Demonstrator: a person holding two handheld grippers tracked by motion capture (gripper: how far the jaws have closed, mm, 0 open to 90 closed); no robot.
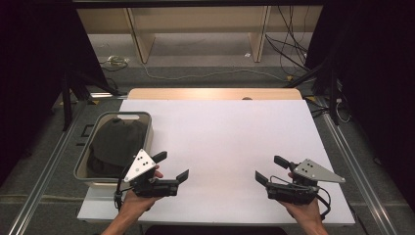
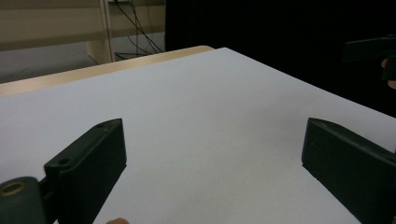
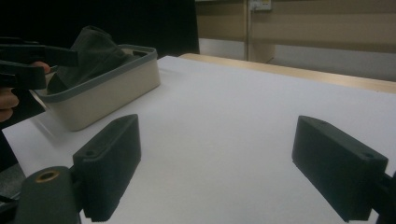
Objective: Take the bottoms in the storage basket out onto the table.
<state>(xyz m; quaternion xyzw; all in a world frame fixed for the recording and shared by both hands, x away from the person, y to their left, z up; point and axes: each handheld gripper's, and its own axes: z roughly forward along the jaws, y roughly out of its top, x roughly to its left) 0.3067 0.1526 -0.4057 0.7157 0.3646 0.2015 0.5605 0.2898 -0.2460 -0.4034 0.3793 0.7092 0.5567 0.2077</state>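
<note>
Both hands come in at the near edge of the tabletop (image 1: 220, 142), each holding tongs. Left tongs (image 1: 170, 168) stand wide open with nothing between the jaws, hovering low over the white surface and aimed across toward the right. Right tongs (image 1: 270, 169) are likewise spread wide and empty, aimed toward the left, well apart from the other pair. Just beside the left tongs, at the left edge of the tabletop, sits a basket (image 1: 84, 157) with a grey rim and pale walls. Inside it lies a dark cloth (image 1: 117, 142), bunched up and rising a little above the rim.
</note>
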